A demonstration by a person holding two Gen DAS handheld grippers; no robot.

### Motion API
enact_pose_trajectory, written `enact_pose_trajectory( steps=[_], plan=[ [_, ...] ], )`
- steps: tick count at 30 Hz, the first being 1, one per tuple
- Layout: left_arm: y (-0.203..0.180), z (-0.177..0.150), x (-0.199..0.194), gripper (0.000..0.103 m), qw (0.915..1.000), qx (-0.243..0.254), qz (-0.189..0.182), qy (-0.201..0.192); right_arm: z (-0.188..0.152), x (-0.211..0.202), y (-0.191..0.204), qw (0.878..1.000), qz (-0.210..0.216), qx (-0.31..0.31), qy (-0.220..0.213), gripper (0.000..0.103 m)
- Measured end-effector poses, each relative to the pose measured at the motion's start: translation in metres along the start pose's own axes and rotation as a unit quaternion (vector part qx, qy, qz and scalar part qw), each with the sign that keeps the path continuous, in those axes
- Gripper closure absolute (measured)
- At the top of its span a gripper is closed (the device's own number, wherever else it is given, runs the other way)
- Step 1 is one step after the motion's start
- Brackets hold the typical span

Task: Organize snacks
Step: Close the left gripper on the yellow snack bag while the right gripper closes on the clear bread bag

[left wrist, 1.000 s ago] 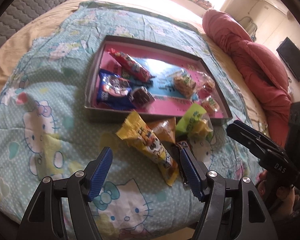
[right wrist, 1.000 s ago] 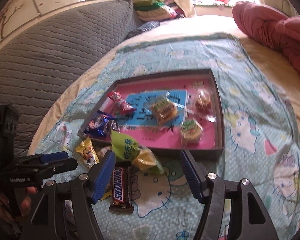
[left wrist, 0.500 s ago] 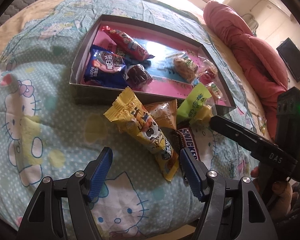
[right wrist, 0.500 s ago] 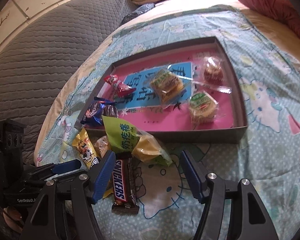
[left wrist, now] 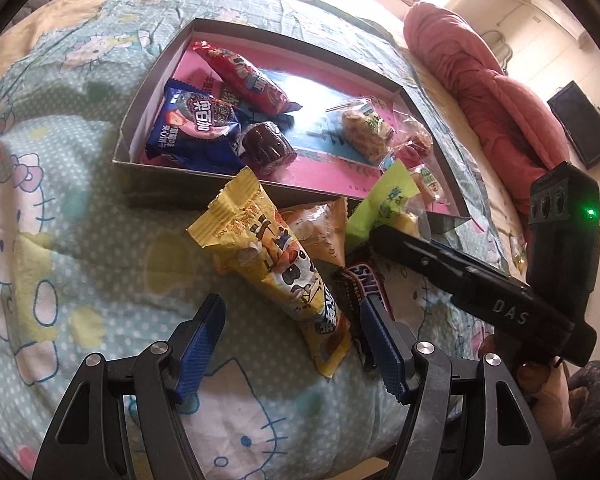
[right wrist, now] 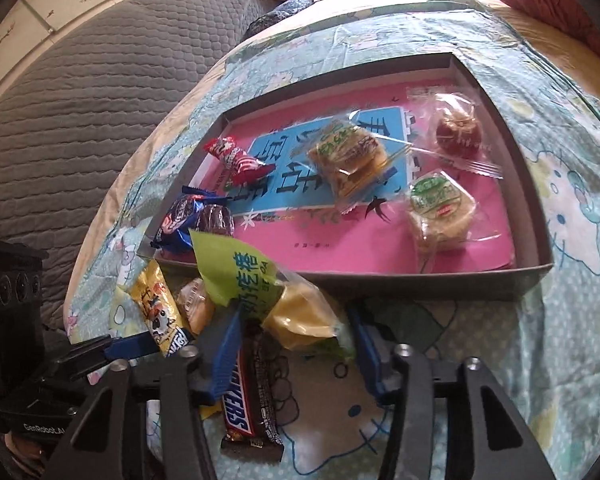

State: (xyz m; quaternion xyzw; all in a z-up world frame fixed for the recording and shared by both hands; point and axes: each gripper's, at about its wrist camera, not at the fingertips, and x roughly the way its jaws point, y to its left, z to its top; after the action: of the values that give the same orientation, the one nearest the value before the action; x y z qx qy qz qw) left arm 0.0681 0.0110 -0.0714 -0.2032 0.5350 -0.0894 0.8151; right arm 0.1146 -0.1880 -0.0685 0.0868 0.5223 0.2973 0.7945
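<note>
A shallow grey box (left wrist: 162, 166) (right wrist: 460, 280) with a pink floor lies on the bed and holds several wrapped snacks. In front of it lie a yellow packet (left wrist: 276, 264) (right wrist: 158, 312), a small orange packet (left wrist: 320, 228), a Snickers bar (left wrist: 364, 284) (right wrist: 252, 396) and a green-and-yellow packet (left wrist: 388, 200) (right wrist: 276, 292). My left gripper (left wrist: 292, 340) is open, low over the yellow packet's near end. My right gripper (right wrist: 296, 344) is open, its fingers either side of the green-and-yellow packet, above the Snickers bar. It shows in the left wrist view (left wrist: 472, 284).
The bed has a teal cartoon-cat sheet (left wrist: 60, 240). A red pillow (left wrist: 492, 92) lies to the right and a grey quilted headboard (right wrist: 80, 92) to the left. A dark screen (left wrist: 580, 124) hangs on the far wall.
Both grippers have moved forward and lower toward the loose snacks. The right gripper's fingers now flank the green-and-yellow packet. Both stay open.
</note>
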Motion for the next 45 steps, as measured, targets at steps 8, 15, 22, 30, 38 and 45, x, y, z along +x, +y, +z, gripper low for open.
enact_pose_trajectory(
  steps=[8,15,22,30,38,45],
  plan=[
    [-0.002,0.002,0.006,0.032,0.9999,0.003,-0.009,-0.008,-0.003,-0.004,0.011,0.999,-0.012,-0.035,0.003,0.063],
    [-0.002,0.004,0.012,0.047,0.9999,0.007,-0.005,-0.007,-0.004,0.000,0.013,0.999,-0.001,-0.044,0.016,0.062],
    [0.004,0.007,0.016,0.047,0.9999,-0.002,-0.015,-0.007,0.003,0.012,0.014,0.998,0.008,-0.057,0.015,0.059],
    [0.010,0.011,0.018,0.075,0.9993,-0.013,-0.034,0.000,0.003,0.002,0.015,0.998,0.035,-0.048,0.001,0.065],
    [-0.002,0.005,0.009,0.083,0.9992,0.006,-0.040,0.001,-0.003,-0.011,0.030,0.996,0.012,-0.086,-0.006,0.069],
    [-0.006,0.001,-0.006,0.084,0.9994,0.013,-0.033,-0.003,-0.005,-0.017,0.026,0.997,0.010,-0.083,-0.004,0.069]
  ],
)
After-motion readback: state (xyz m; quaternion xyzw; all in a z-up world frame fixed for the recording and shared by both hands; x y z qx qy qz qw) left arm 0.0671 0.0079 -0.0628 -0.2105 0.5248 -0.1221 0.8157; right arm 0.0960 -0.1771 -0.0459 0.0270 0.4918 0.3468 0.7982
